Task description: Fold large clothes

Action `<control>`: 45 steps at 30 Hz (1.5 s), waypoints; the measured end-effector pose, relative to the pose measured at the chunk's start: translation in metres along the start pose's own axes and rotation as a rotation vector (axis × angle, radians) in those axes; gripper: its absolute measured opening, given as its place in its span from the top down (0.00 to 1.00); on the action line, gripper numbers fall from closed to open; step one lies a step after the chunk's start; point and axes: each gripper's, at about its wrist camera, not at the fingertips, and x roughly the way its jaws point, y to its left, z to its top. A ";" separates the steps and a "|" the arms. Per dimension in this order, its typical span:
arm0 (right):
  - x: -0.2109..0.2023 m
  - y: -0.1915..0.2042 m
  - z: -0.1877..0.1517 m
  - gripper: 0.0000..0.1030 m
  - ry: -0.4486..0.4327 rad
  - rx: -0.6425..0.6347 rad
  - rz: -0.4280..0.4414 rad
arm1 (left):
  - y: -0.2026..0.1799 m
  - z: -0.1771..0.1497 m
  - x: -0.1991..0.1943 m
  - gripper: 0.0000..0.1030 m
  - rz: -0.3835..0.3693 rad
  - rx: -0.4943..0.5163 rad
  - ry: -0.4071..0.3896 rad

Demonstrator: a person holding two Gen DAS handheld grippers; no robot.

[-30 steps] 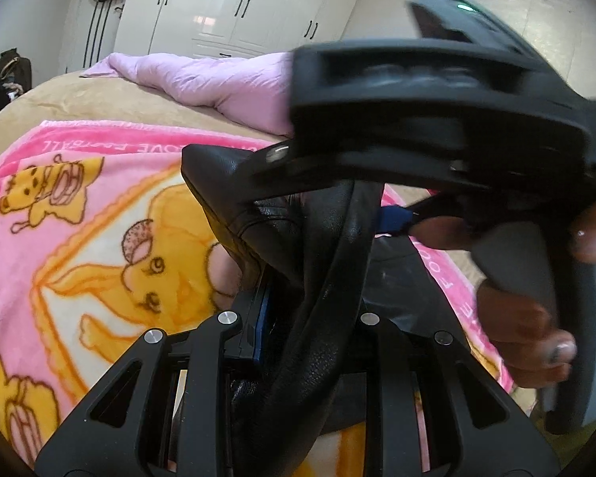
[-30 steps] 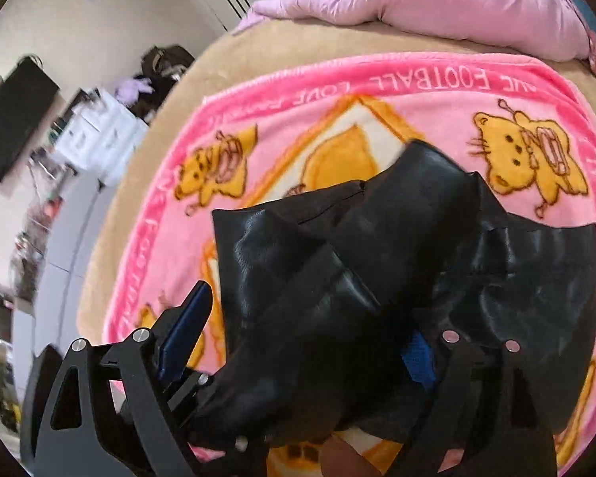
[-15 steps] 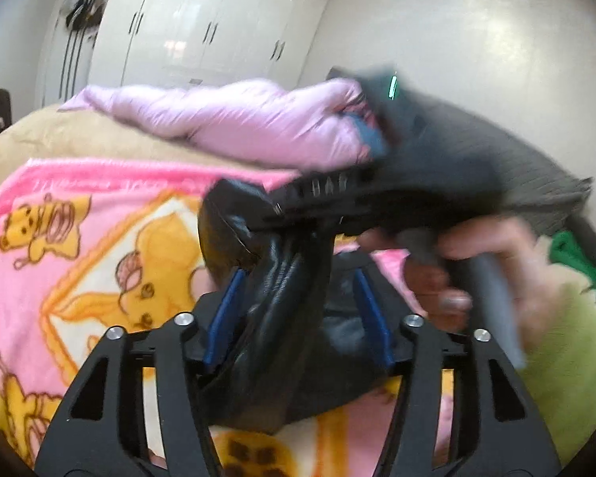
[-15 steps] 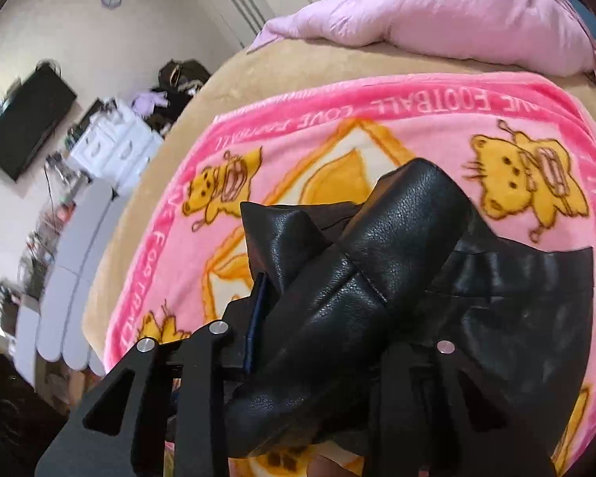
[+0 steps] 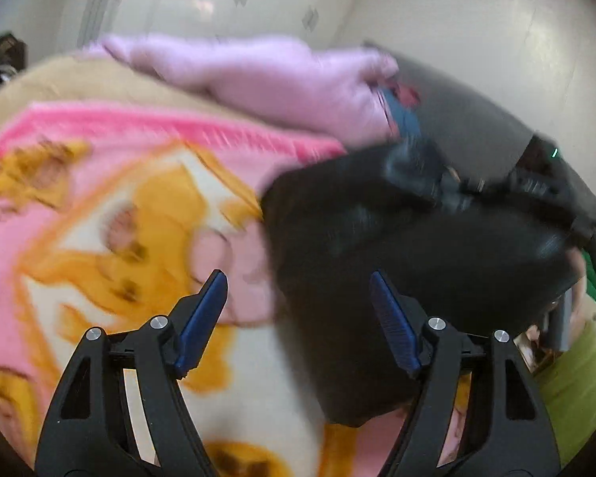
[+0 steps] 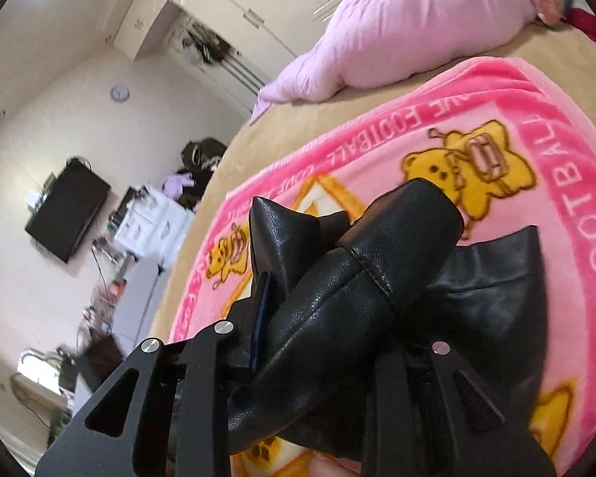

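Observation:
A black leather garment point(image 5: 397, 262) lies bunched on a pink cartoon blanket point(image 5: 111, 206). My left gripper point(image 5: 298, 318) is open and empty, its blue pads apart just in front of the garment's near left edge. My right gripper point(image 6: 329, 310) is shut on a thick roll of the black leather garment point(image 6: 361, 278) and holds it lifted above the blanket point(image 6: 568, 206). In the left wrist view, which is motion-blurred, the right gripper point(image 5: 437, 183) shows at the garment's far side.
A pink quilt point(image 5: 266, 79) point(image 6: 409, 28) lies bunched at the far side of the bed. A beige bed cover point(image 6: 298, 139) surrounds the blanket. White wardrobes point(image 5: 202, 4), a wall TV point(image 6: 67, 214) and cluttered furniture stand beyond the bed. A green sleeve point(image 5: 572, 389) is at the right.
My left gripper has let go of the leather garment, opened and drawn back to the left. My right gripper has closed on the roll and lifted it.

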 end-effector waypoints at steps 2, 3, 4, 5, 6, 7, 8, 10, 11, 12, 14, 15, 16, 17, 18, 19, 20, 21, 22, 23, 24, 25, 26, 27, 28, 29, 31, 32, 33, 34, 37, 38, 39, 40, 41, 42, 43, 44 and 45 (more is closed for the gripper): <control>-0.006 -0.014 -0.001 0.77 -0.014 0.014 -0.026 | -0.013 -0.009 0.020 0.37 -0.055 -0.002 0.031; -0.009 -0.022 -0.002 0.76 -0.021 0.025 -0.051 | -0.021 -0.011 0.026 0.37 -0.066 0.004 0.040; -0.011 -0.033 -0.003 0.73 -0.022 0.044 -0.078 | -0.026 -0.014 0.031 0.37 -0.070 0.011 0.044; -0.012 -0.042 -0.004 0.70 -0.019 0.063 -0.086 | -0.031 -0.017 0.032 0.37 -0.070 0.015 0.045; -0.013 -0.049 -0.005 0.66 -0.013 0.080 -0.093 | -0.036 -0.018 0.036 0.37 -0.069 0.018 0.052; -0.014 -0.060 -0.006 0.57 -0.006 0.110 -0.108 | -0.040 -0.017 0.040 0.37 -0.071 0.021 0.059; -0.014 -0.068 -0.007 0.49 0.004 0.130 -0.110 | -0.043 -0.016 0.042 0.37 -0.075 0.026 0.064; -0.014 -0.084 -0.009 0.31 0.024 0.174 -0.127 | -0.044 -0.017 0.052 0.37 -0.076 0.039 0.080; -0.014 -0.088 -0.010 0.29 0.032 0.190 -0.136 | -0.047 -0.019 0.054 0.37 -0.075 0.046 0.085; -0.012 -0.092 -0.011 0.28 0.050 0.201 -0.142 | -0.050 -0.023 0.057 0.37 -0.072 0.056 0.095; -0.006 -0.095 -0.013 0.15 0.090 0.203 -0.172 | -0.057 -0.027 0.058 0.37 -0.058 0.084 0.099; -0.003 -0.093 -0.014 0.14 0.109 0.187 -0.200 | -0.062 -0.028 0.059 0.37 -0.039 0.113 0.098; -0.002 -0.090 -0.015 0.13 0.118 0.174 -0.214 | -0.064 -0.030 0.060 0.37 -0.026 0.133 0.100; 0.001 -0.087 -0.015 0.11 0.133 0.157 -0.234 | -0.068 -0.032 0.060 0.37 -0.012 0.152 0.102; 0.004 -0.083 -0.015 0.09 0.149 0.143 -0.254 | -0.069 -0.033 0.060 0.37 -0.005 0.160 0.100; 0.009 -0.078 -0.014 0.08 0.169 0.117 -0.283 | -0.071 -0.034 0.061 0.37 0.006 0.171 0.097; 0.014 -0.072 -0.015 0.08 0.182 0.081 -0.317 | -0.073 -0.036 0.062 0.37 0.018 0.184 0.096; 0.017 -0.069 -0.016 0.08 0.192 0.054 -0.345 | -0.075 -0.036 0.063 0.37 0.028 0.193 0.095; 0.024 -0.061 -0.017 0.16 0.199 0.009 -0.393 | -0.076 -0.037 0.064 0.37 0.033 0.198 0.096; 0.028 -0.054 -0.018 0.42 0.180 -0.032 -0.430 | -0.075 -0.038 0.066 0.37 0.036 0.197 0.097; 0.030 -0.047 -0.019 0.51 0.155 -0.075 -0.446 | -0.074 -0.038 0.069 0.36 0.050 0.195 0.102; 0.030 -0.037 -0.021 0.69 0.123 -0.119 -0.421 | -0.073 -0.037 0.071 0.36 0.060 0.195 0.106; 0.028 -0.027 -0.022 0.75 0.099 -0.162 -0.388 | -0.072 -0.037 0.071 0.36 0.063 0.191 0.110; 0.024 -0.015 -0.024 0.77 0.070 -0.217 -0.376 | -0.071 -0.034 0.069 0.36 0.056 0.185 0.110; 0.020 -0.009 -0.024 0.79 0.048 -0.250 -0.364 | -0.070 -0.031 0.063 0.36 0.037 0.179 0.102; 0.014 -0.005 -0.021 0.80 0.011 -0.274 -0.329 | -0.068 -0.026 0.056 0.36 0.014 0.171 0.081; 0.002 -0.014 -0.015 0.80 -0.067 -0.289 -0.243 | -0.068 -0.019 0.048 0.29 -0.005 0.171 0.050; 0.001 -0.022 -0.012 0.80 -0.077 -0.279 -0.227 | -0.068 -0.018 0.050 0.26 -0.002 0.176 0.055; 0.000 -0.034 -0.011 0.80 -0.082 -0.259 -0.221 | -0.069 -0.018 0.056 0.26 0.007 0.184 0.080; 0.000 -0.049 -0.011 0.80 -0.089 -0.235 -0.216 | -0.069 -0.020 0.065 0.26 0.014 0.192 0.108; 0.000 -0.085 -0.018 0.77 -0.094 -0.175 -0.199 | -0.069 -0.027 0.086 0.22 0.001 0.173 0.158; 0.000 -0.096 -0.023 0.72 -0.099 -0.164 -0.206 | -0.070 -0.029 0.089 0.20 0.002 0.167 0.163; 0.003 -0.104 -0.023 0.68 -0.101 -0.161 -0.218 | -0.072 -0.031 0.093 0.19 0.008 0.175 0.163; 0.006 -0.118 -0.028 0.60 -0.094 -0.139 -0.242 | -0.074 -0.033 0.096 0.19 0.014 0.183 0.165; 0.011 -0.124 -0.030 0.52 -0.081 -0.124 -0.264 | -0.076 -0.035 0.099 0.18 0.018 0.190 0.170; 0.013 -0.130 -0.034 0.51 -0.069 -0.109 -0.284 | -0.077 -0.036 0.100 0.18 0.014 0.190 0.171; 0.011 -0.135 -0.038 0.46 -0.070 -0.101 -0.290 | -0.079 -0.038 0.101 0.18 0.017 0.194 0.170; 0.007 -0.135 -0.041 0.30 -0.085 -0.099 -0.308 | -0.082 -0.038 0.101 0.17 0.028 0.208 0.167; 0.001 -0.134 -0.042 0.23 -0.108 -0.097 -0.347 | -0.082 -0.039 0.101 0.15 0.030 0.209 0.166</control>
